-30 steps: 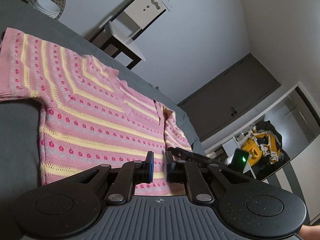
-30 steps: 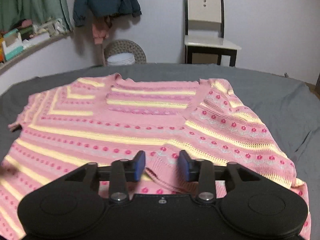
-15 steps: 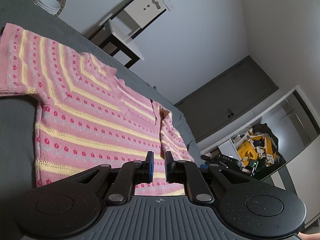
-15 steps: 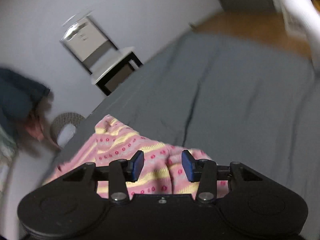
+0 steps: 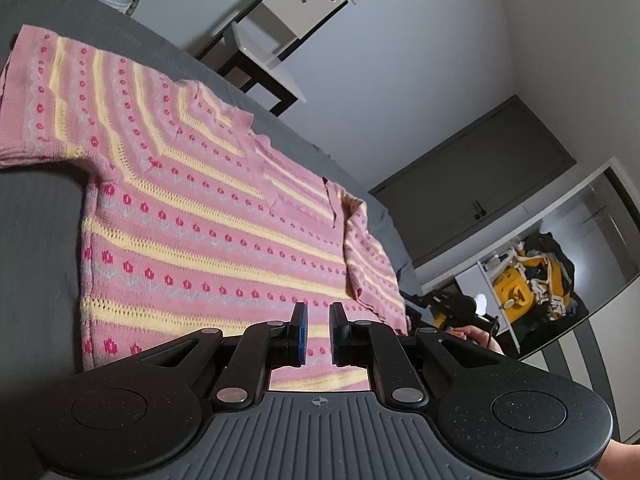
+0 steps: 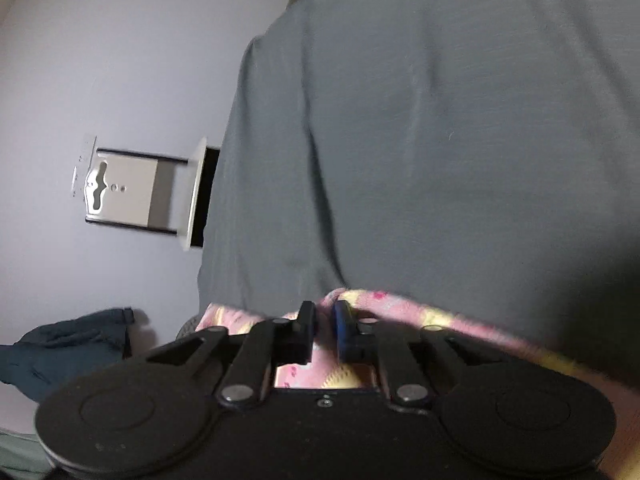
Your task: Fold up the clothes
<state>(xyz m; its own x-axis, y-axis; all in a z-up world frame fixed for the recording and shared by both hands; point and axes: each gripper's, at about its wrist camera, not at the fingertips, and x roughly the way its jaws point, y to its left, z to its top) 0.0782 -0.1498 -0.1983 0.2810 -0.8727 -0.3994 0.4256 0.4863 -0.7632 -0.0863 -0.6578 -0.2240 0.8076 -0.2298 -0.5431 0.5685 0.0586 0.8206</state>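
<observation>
- While the pink knit sweater (image 5: 208,216) lies spread face-up on the grey bed (image 5: 36,240), the left gripper (image 5: 317,334) hovers low over its hem with the fingers narrowed to a slim gap and nothing between them.
- Seen from the left wrist, the sweater runs from a short sleeve at 10 o'clock to a second sleeve at 3 o'clock, that one already turned in over the body.
- At that 3 o'clock edge the other tool (image 5: 452,304) and a hand (image 5: 476,334) work the cloth.
- On the right wrist view, the right gripper (image 6: 324,330) has its fingers drawn nearly together around a raised fold of the sweater (image 6: 384,300); I judge it pinched, though blur keeps me from swearing to it.
- Beyond it, bare bed sheet (image 6: 440,120) fills 12 to 3 o'clock (a chair (image 6: 132,192) sits at 9).
- To do this fold well, I would say the right side should be carried over low and level, so the knit does not stretch or drag the body askew.
- It seems wise for the left gripper to press or pinch the hem at 6 o'clock and anchor it, since loose knit slides easily on a sheet.
</observation>
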